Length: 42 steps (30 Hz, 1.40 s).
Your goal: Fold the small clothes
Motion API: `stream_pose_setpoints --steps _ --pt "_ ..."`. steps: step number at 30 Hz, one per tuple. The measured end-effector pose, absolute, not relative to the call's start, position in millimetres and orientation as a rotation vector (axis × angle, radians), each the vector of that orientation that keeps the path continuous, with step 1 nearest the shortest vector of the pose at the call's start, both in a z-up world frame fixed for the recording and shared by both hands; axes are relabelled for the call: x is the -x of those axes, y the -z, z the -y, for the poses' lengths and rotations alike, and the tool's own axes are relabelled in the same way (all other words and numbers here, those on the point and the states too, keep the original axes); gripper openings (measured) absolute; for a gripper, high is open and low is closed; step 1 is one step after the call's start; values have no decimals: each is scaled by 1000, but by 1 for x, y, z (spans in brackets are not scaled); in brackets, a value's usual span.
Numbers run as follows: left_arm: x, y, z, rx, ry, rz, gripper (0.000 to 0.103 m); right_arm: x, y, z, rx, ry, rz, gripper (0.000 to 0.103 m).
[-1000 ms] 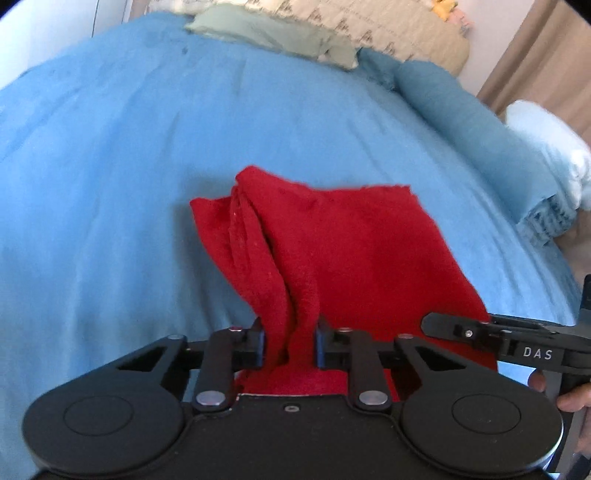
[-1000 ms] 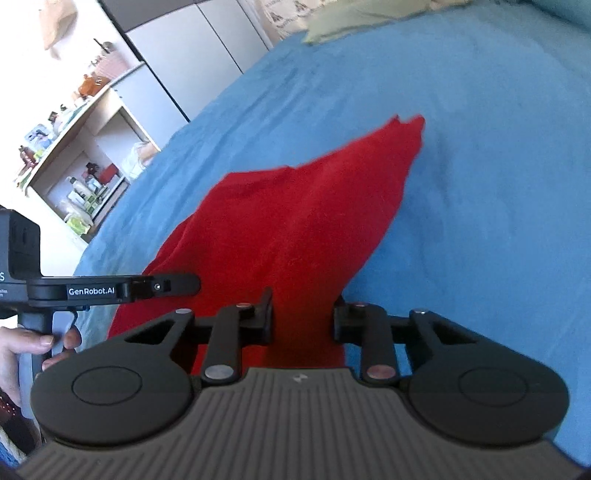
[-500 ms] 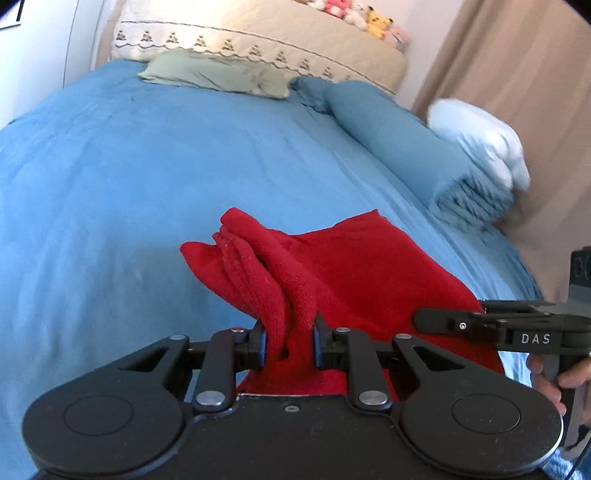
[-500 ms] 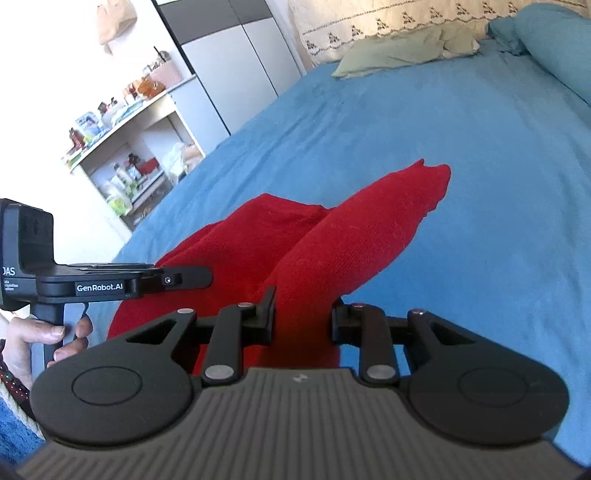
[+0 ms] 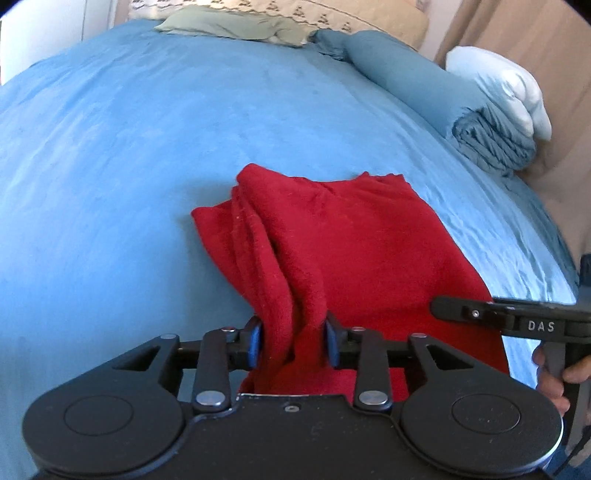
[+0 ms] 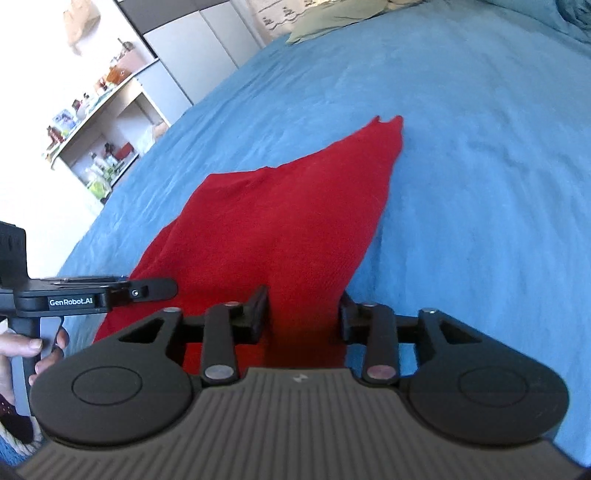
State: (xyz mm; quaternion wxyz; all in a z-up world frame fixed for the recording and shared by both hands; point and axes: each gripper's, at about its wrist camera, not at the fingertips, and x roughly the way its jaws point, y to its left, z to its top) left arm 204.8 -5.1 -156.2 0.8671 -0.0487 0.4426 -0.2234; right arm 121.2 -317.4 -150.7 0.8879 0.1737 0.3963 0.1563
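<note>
Both my left tool (image 5: 292, 345) and right tool (image 6: 303, 317) are opening around the red cloth (image 5: 343, 251) on the bed (image 5: 110, 147).

At my twelve o'clock a green pillow (image 5: 236, 26) lies on the blue bedspread (image 5: 110, 147); cluttered shelves (image 6: 99, 140) stand at ten.

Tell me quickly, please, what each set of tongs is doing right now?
Left tongs: opening, bunched red cloth between the pads.
Right tongs: opening, red cloth between them.
</note>
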Motion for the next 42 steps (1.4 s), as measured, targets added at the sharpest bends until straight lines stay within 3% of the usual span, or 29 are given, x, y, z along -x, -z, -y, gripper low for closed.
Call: stream_pose_setpoints --steps 2,4,6,17,23,25,26,27,28,34,42 --pt "-203 153 3 100 453 -909 52 -119 149 318 -367 -326 -812 67" --pt "-199 148 2 82 420 -877 68 -118 141 314 -344 -306 -780 76" --pt "-195 148 -3 77 394 -859 75 -113 136 320 -326 -268 -737 80" --pt "-204 171 -10 85 345 -911 80 -119 156 327 -370 -154 -762 83" --pt "-170 98 -15 15 301 -764 78 -90 97 310 -215 -119 -666 83" --pt "-154 68 -19 11 284 -727 85 -73 63 304 -186 -118 -637 88" --pt "-145 53 -22 11 277 -707 88 -65 47 300 -174 -111 -621 96" --pt "-134 38 -24 8 259 -691 97 -55 30 296 -160 -91 -603 103" --pt "-125 25 -25 5 238 -678 103 -44 12 290 -143 -61 -587 103" --pt "-69 -24 -30 -33 135 -678 103 12 -55 255 8 85 -595 103" --pt "-5 -33 -30 -103 82 -712 103 62 -58 227 -1 128 -772 103"
